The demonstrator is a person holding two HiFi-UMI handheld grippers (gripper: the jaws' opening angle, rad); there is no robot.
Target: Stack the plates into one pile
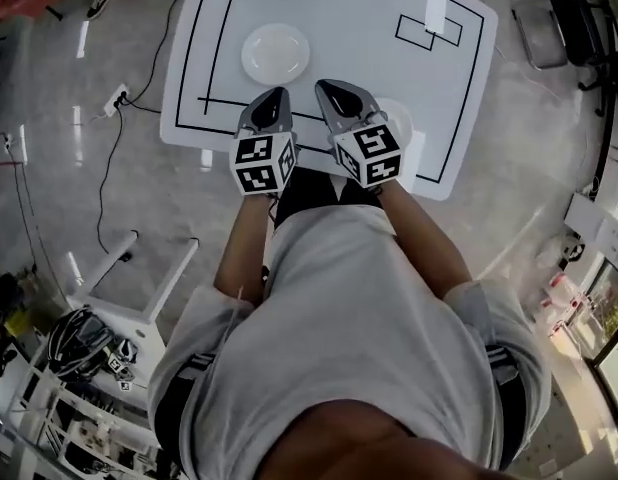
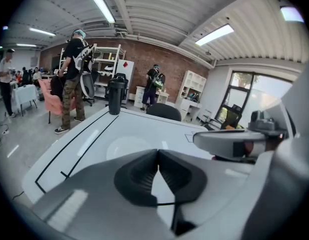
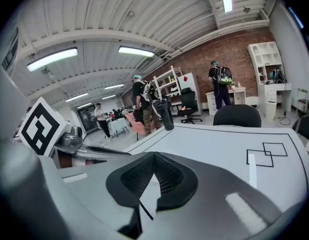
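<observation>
Head view: the left tool [image 1: 278, 96] and right tool [image 1: 325, 88] hang side by side over the near edge of the white table [image 1: 349, 18]. One plate [image 1: 275, 54] lies just beyond the left tool's tip. A second plate [image 1: 402, 120] shows partly, close beside the right tool.

Left gripper view: the left tool is pressed together and empty, with the plate [image 2: 124, 146] just ahead on the table.

Right gripper view: the right tool is likewise pressed together, pinching nothing.

Open lab, brick wall [image 2: 170, 68], white shelving [image 2: 105, 64], strip lights [image 2: 102, 5]
</observation>
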